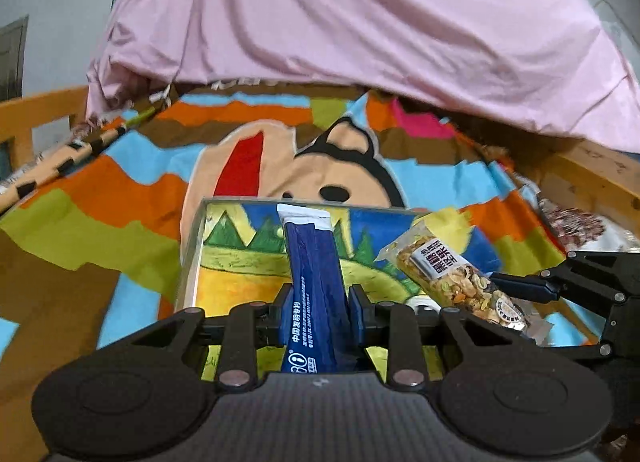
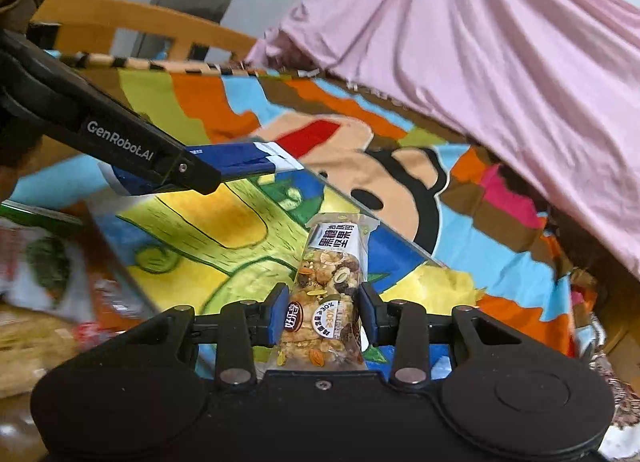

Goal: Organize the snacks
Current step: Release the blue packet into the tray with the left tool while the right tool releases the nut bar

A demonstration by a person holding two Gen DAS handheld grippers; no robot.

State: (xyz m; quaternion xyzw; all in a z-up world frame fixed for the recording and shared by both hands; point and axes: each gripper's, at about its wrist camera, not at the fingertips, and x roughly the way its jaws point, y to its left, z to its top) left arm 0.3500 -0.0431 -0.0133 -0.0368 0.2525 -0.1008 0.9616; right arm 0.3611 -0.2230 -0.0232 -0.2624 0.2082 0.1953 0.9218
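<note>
My left tool is clamped on a blue sachet, centre frame, above the illustrated box. My right tool grips a nut bar mid-length. Both appear light; wrappers likely slippery, bar brittle: hold mid-body.

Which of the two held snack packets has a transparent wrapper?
The nut bar in the right gripper: its nuts show through. The packet in the left gripper is opaque dark blue.

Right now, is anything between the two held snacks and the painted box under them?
Nothing visible. The left gripper holds the blue packet, the right gripper the nut bar, both over the painted box, whose visible floor is bare.
</note>
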